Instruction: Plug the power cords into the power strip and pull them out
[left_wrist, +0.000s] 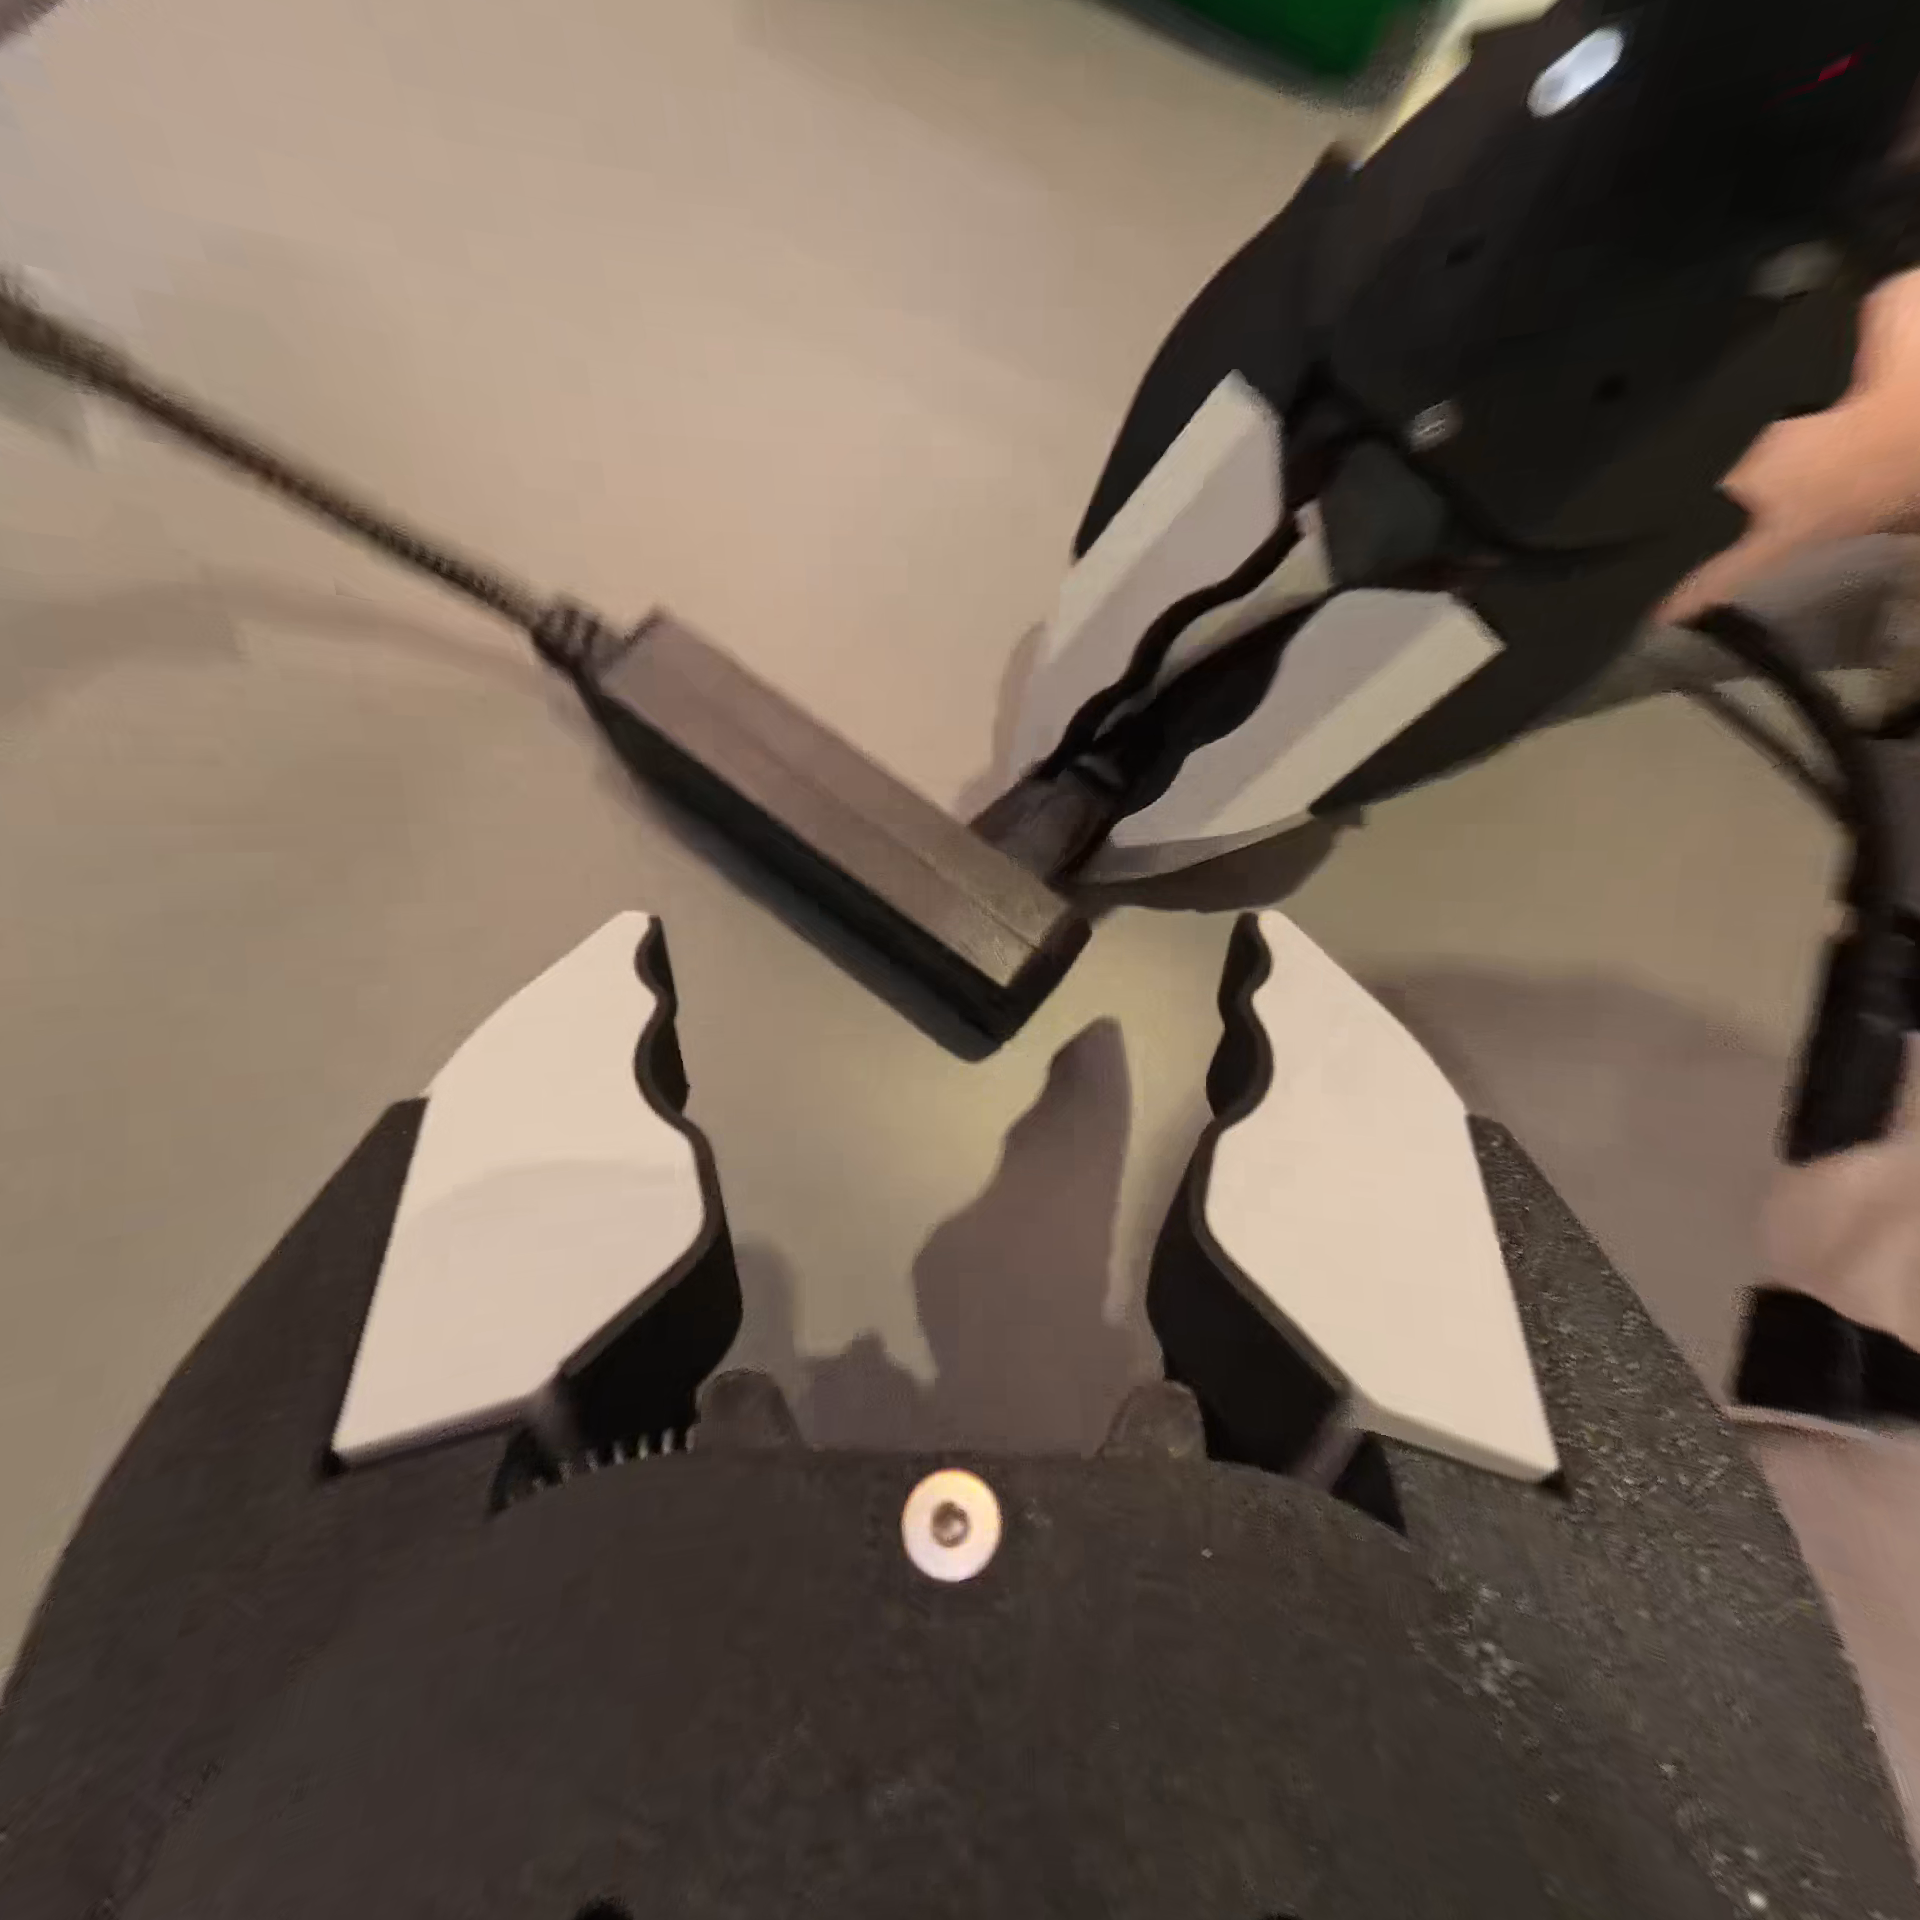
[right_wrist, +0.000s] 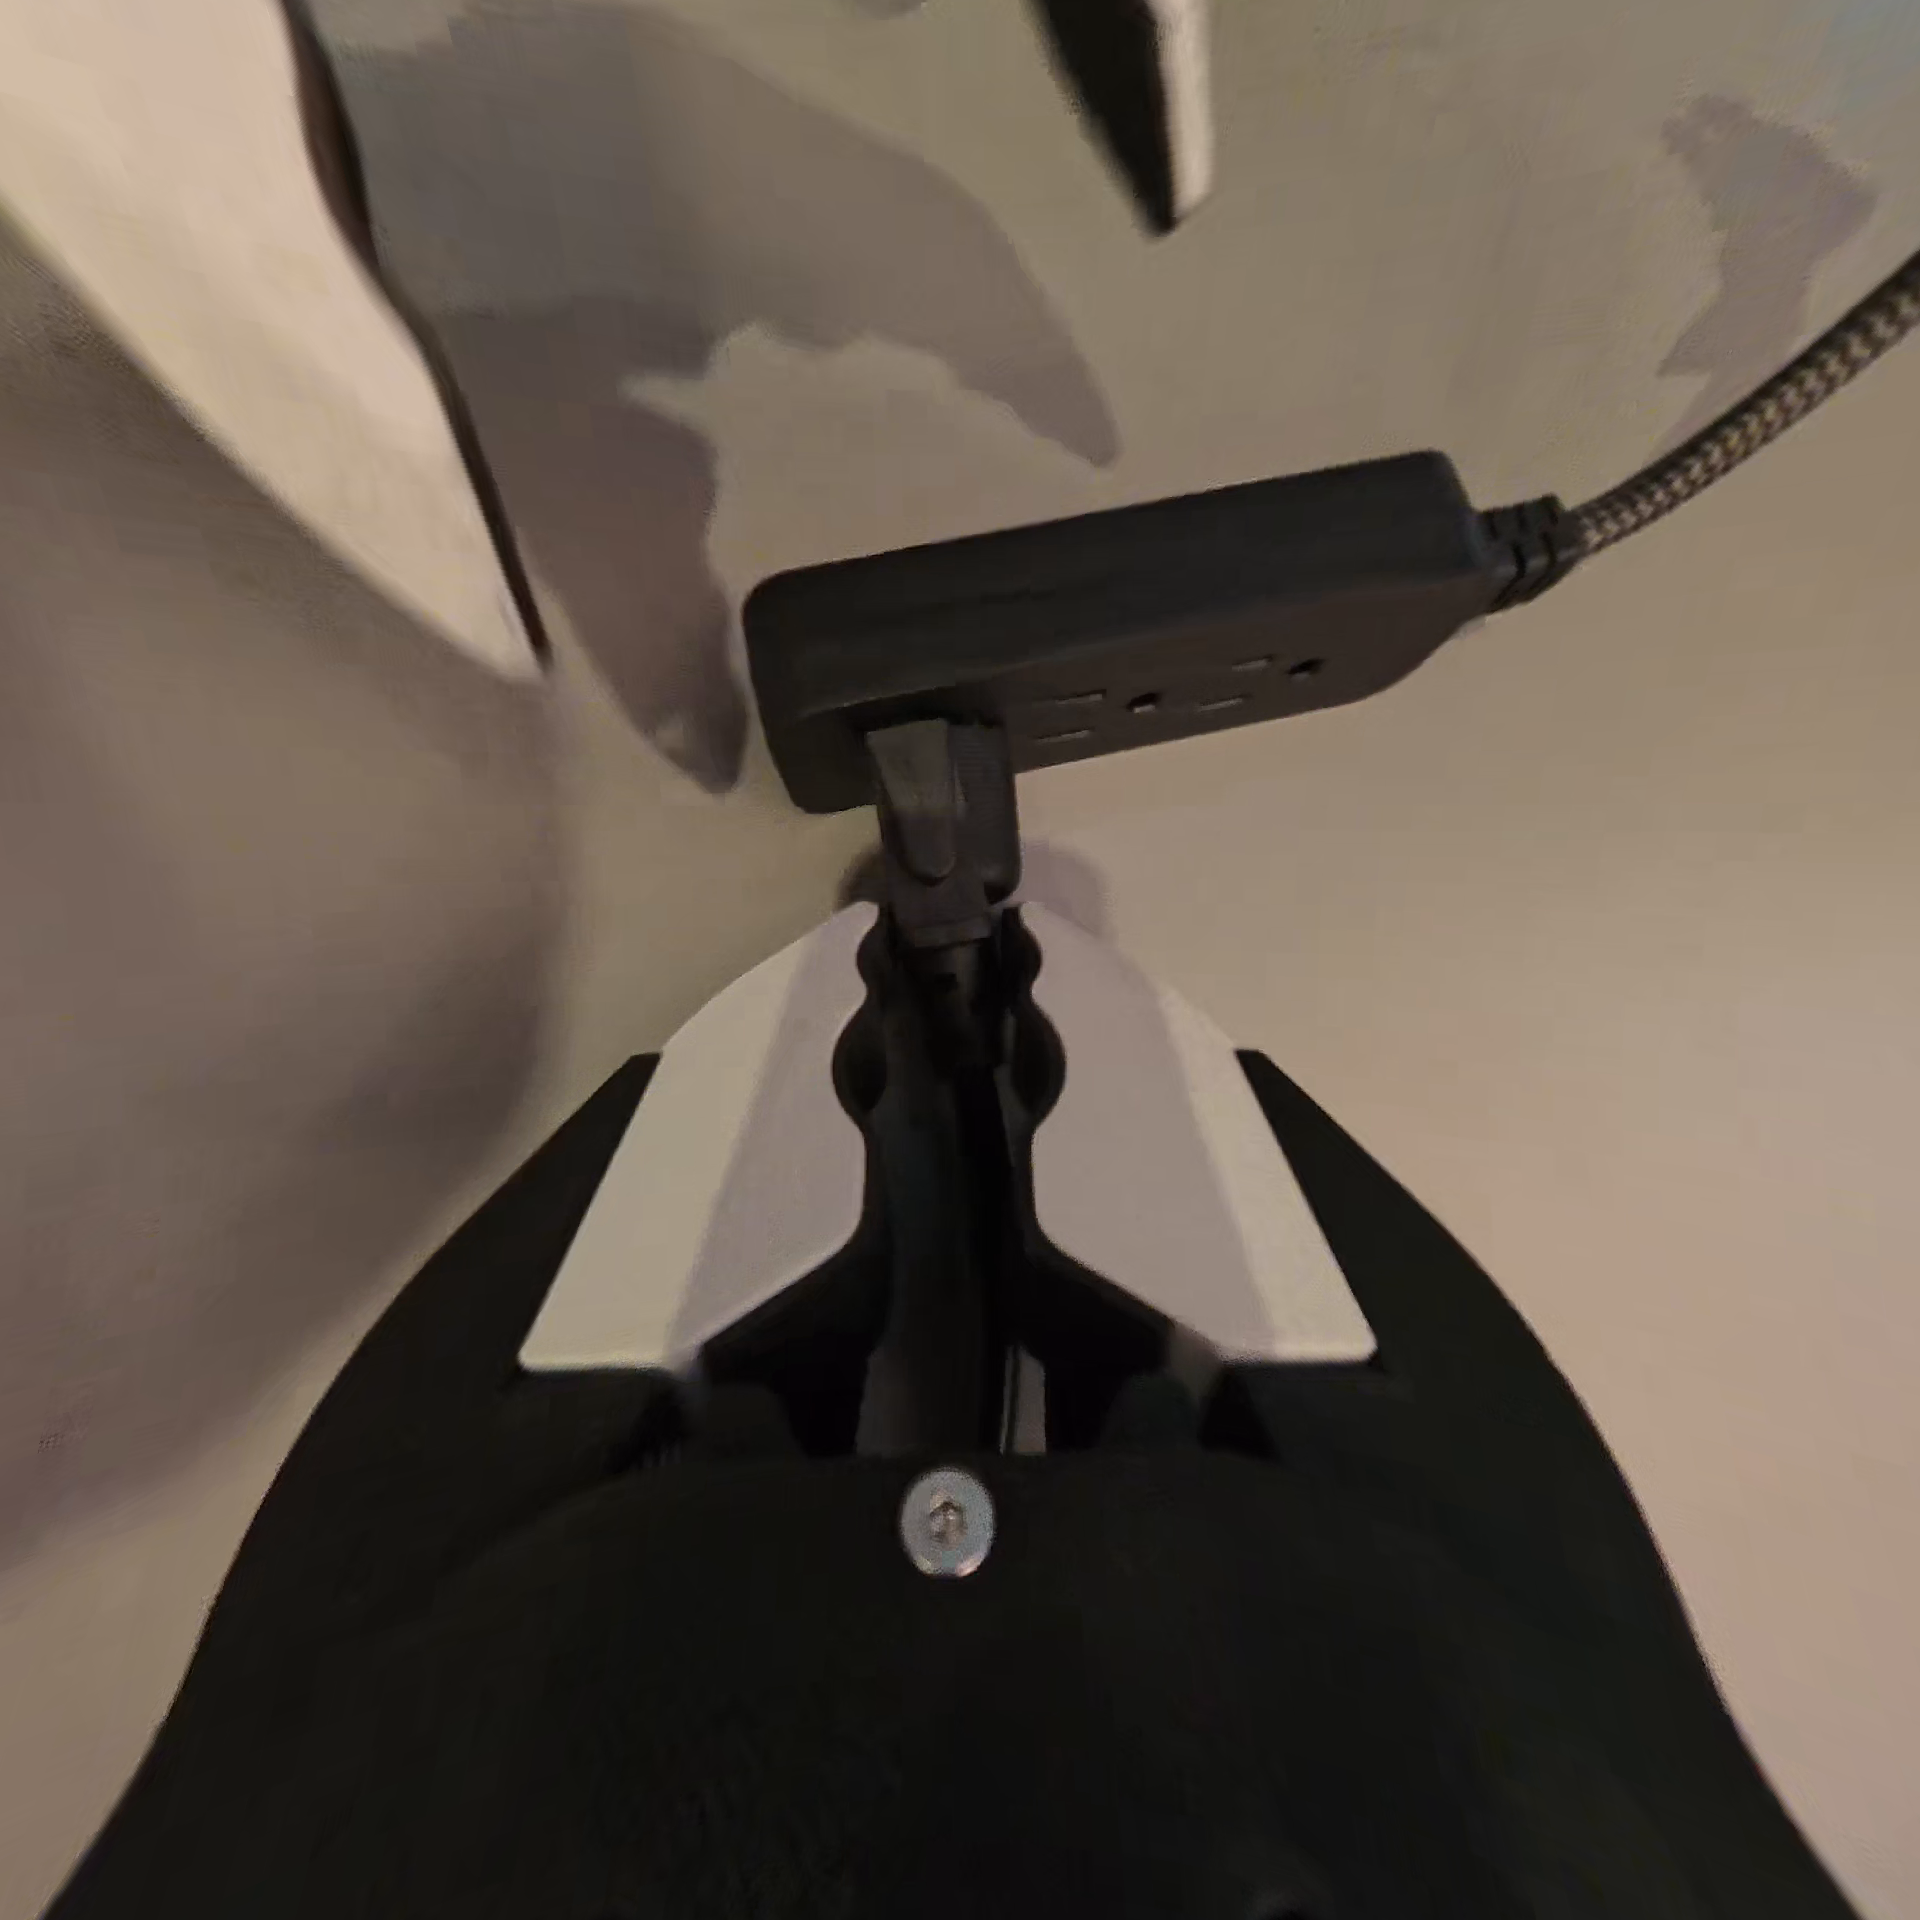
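Nearest the lens in the right wrist view, the right gripper (right_wrist: 948, 914), black-bodied with white-faced fingers, is closed around a black moulded plug (right_wrist: 940, 800) on a black power cord, its jaws pinching the plug's rear. The plug's nose sits at the end socket of the flat black rectangular power strip (right_wrist: 1122, 613), which lies on a pale beige tabletop (right_wrist: 1455, 1039) with its braided grey-and-tan cable (right_wrist: 1766, 405) trailing off to one side. How deep the prongs sit cannot be told from either view. Two more sockets beside the plug are free. In the left wrist view, the left gripper (left_wrist: 951, 987) hangs spread wide and holding nothing, just short of the strip's near end. A second black plug (left_wrist: 1860, 1039) on a cord lies off to the right. Judging by this, the step in hand is seating or drawing this first plug. To do it well, the push or pull should run straight along the prongs, without twisting, while the left gripper comes down to pin the light strip, which would otherwise likely slide or lift.
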